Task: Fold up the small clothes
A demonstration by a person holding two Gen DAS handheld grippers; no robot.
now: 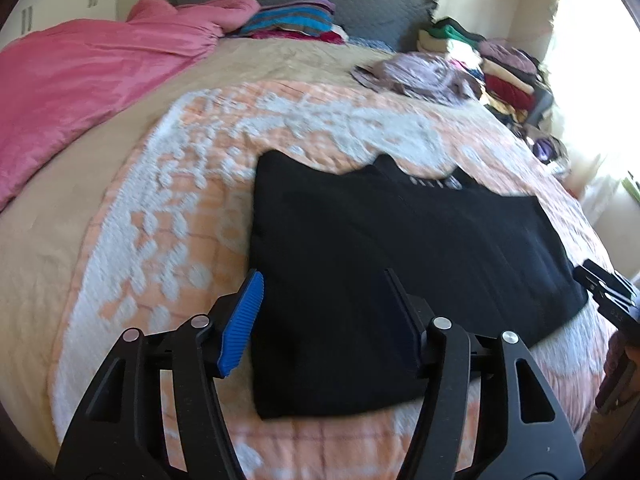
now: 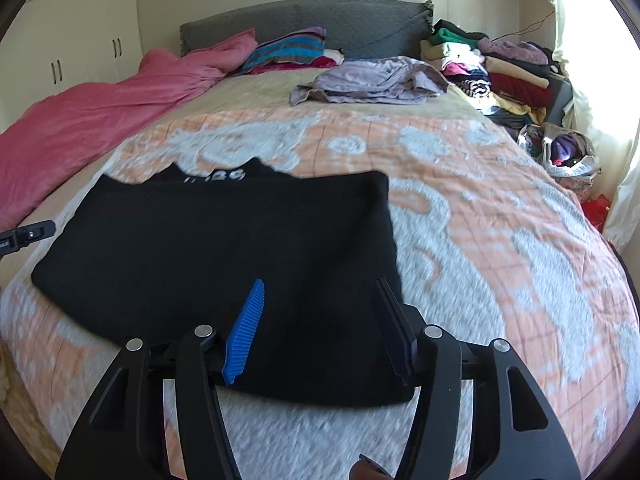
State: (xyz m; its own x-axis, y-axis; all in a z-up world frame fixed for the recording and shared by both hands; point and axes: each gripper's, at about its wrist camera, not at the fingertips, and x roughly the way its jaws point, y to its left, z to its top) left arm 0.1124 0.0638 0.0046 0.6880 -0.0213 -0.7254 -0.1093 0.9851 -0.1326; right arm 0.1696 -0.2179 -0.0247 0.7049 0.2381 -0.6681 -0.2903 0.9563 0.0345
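Observation:
A black garment [image 1: 384, 256] with white lettering near its far edge lies partly folded and flat on the orange-and-white blanket [image 1: 168, 208]. My left gripper [image 1: 322, 276] is open above the garment's near left corner and holds nothing. In the right wrist view the same garment [image 2: 224, 248] lies left of centre. My right gripper [image 2: 320, 284] is open above its near right corner and holds nothing. The right gripper's body shows at the right edge of the left wrist view [image 1: 608, 292].
A pink duvet [image 1: 80, 76] lies along the bed's left side. A crumpled lilac garment [image 2: 372, 80] lies further up the bed. Stacks of folded clothes [image 2: 504, 68] stand at the far right by the grey headboard [image 2: 312, 20]. A bag of clothes [image 2: 560, 152] sits beside the bed.

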